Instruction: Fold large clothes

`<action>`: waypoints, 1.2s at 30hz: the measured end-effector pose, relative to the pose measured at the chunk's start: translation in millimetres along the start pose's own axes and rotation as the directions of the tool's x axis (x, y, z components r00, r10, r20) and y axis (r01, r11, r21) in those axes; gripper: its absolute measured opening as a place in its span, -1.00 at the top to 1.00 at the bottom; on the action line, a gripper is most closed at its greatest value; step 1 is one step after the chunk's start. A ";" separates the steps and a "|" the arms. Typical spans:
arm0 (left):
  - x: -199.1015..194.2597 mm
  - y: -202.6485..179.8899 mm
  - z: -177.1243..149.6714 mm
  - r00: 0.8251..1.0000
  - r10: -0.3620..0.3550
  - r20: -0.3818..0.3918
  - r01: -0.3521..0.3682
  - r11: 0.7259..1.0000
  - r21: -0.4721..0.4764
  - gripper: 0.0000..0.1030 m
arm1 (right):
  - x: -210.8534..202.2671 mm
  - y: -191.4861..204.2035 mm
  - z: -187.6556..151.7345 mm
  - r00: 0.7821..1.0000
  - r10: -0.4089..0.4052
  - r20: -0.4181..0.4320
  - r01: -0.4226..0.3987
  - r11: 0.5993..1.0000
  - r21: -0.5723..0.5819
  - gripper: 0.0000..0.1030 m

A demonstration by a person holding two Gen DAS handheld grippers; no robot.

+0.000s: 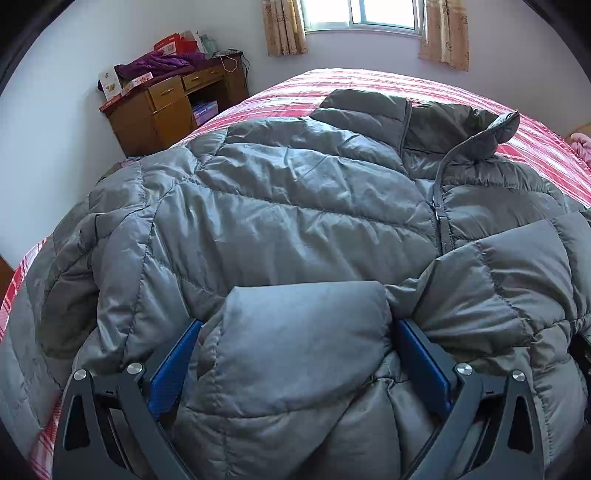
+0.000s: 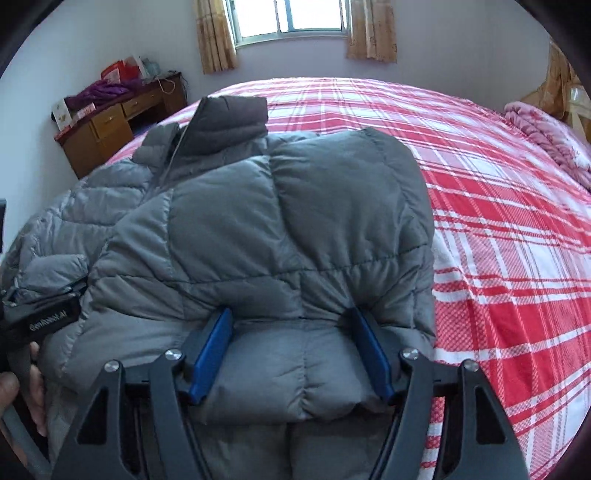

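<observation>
Both grippers angle down at the grey puffer jacket [image 1: 295, 206] on the plaid bed [image 2: 498, 221]. Left gripper [image 1: 297, 354] jaws spread around padding; right gripper [image 2: 291, 350] pinches a fold. Collar [image 2: 229, 122] points toward the window [image 2: 288, 18].

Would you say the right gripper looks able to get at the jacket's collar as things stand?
Probably not straight away: the right gripper has a puffy fold of the grey jacket between its pads, and the folded-over sleeve bulges between it and the collar. It would need to let go first.
</observation>
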State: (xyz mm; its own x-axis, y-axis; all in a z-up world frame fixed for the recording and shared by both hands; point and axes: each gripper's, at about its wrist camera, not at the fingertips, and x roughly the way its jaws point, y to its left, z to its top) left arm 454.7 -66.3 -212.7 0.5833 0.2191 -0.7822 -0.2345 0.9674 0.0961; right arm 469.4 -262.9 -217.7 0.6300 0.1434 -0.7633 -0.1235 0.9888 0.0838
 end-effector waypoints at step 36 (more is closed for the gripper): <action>19.7 -1.4 25.2 0.999 -0.040 0.003 0.039 0.999 0.035 -0.98 | 33.3 -20.5 42.1 0.999 -0.038 0.038 0.039 0.999 -0.006 -0.37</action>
State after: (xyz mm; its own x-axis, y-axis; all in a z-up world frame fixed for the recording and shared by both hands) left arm 486.1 -60.2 -212.7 0.5943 0.1810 -0.7836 -0.1842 0.9791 0.0865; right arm 525.2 -276.7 -217.9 0.6632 0.1068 -0.7408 -0.1036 0.9933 0.0505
